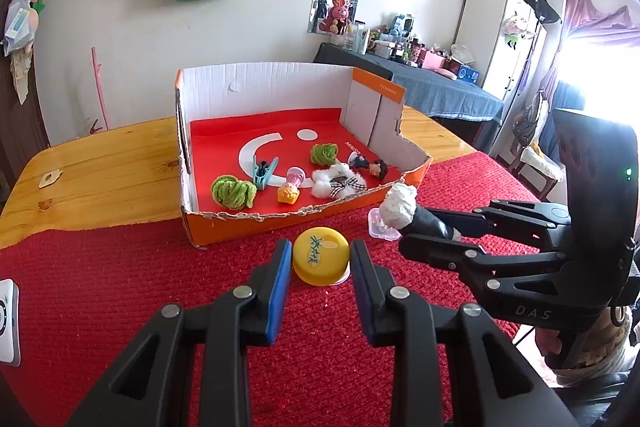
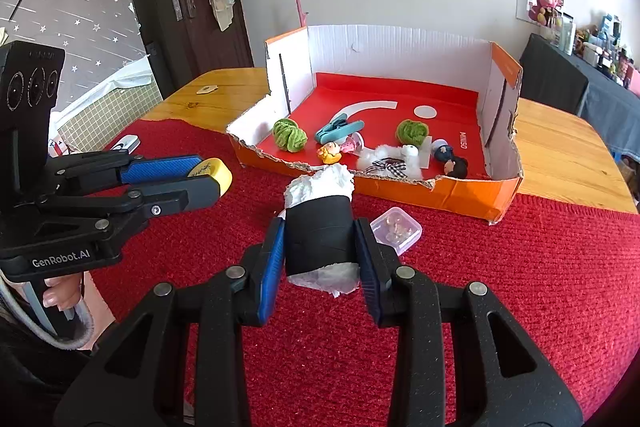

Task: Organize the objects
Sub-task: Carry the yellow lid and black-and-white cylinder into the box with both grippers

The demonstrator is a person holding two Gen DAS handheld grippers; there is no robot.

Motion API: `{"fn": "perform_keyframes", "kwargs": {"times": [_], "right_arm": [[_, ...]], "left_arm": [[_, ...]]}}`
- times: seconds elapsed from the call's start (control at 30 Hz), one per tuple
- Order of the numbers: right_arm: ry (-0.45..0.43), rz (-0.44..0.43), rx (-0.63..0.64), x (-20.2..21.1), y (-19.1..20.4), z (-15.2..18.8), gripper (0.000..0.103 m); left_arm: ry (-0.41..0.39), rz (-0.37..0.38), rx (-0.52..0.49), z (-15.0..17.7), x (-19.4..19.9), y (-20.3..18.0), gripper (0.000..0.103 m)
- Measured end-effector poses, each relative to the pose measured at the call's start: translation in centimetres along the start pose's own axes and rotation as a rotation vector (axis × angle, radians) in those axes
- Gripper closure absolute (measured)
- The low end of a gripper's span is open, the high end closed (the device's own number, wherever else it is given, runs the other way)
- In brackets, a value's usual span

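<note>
Red cloth (image 2: 520, 267) covers the near part of the wooden table (image 1: 100, 155), and above it both grippers are loaded: the left gripper (image 1: 322, 267) pinches a yellow jar lid (image 1: 322, 257) by its rim, while the right gripper (image 2: 318, 247) clamps a black roll stuffed with white tissue (image 2: 318, 223) between its blue pads. Both loads sit just short of the torn front wall of the orange cardboard box (image 2: 460, 195), where green yarn bundles, a blue clothespin (image 2: 338, 129), small figurines and a white fluffy toy already lie. The main risk is the lid: its rounded edge gives the pads little purchase (a smooth plastic rim, I judge), so a tilt on the way over the wall could let it slip and roll off. The loose tissue could shed or snag on the ragged cardboard. The two grippers are near each other and might collide if both head in together; the small clear case (image 2: 396, 229) below could be knocked.
</note>
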State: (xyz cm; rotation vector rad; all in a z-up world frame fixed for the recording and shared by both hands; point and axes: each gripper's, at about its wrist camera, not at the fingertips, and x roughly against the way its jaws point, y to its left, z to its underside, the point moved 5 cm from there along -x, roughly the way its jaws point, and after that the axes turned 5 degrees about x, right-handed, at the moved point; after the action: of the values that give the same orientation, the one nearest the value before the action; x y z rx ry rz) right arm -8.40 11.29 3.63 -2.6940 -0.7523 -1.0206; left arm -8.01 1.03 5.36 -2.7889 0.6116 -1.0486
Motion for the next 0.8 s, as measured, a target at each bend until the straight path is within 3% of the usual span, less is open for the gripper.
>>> {"fn": "perform_keyframes", "kwargs": {"times": [0.3, 0.57, 0.8], "right_arm": [[-0.009, 0.003, -0.002, 0.1, -0.5, -0.7, 0.070], [-0.046, 0.119, 0.049, -0.2, -4.1, -6.7, 0.070], [0.078, 0.192, 0.067, -5.2, -7.9, -10.3, 0.070]], "left_arm": [[-0.009, -0.012, -0.005, -0.8, -0.1, 0.2, 0.072], [-0.027, -0.074, -0.049, -6.1, -1.8, 1.6, 0.072], [0.065, -0.143, -0.091, -8.9, -6.5, 3.7, 0.072]]}}
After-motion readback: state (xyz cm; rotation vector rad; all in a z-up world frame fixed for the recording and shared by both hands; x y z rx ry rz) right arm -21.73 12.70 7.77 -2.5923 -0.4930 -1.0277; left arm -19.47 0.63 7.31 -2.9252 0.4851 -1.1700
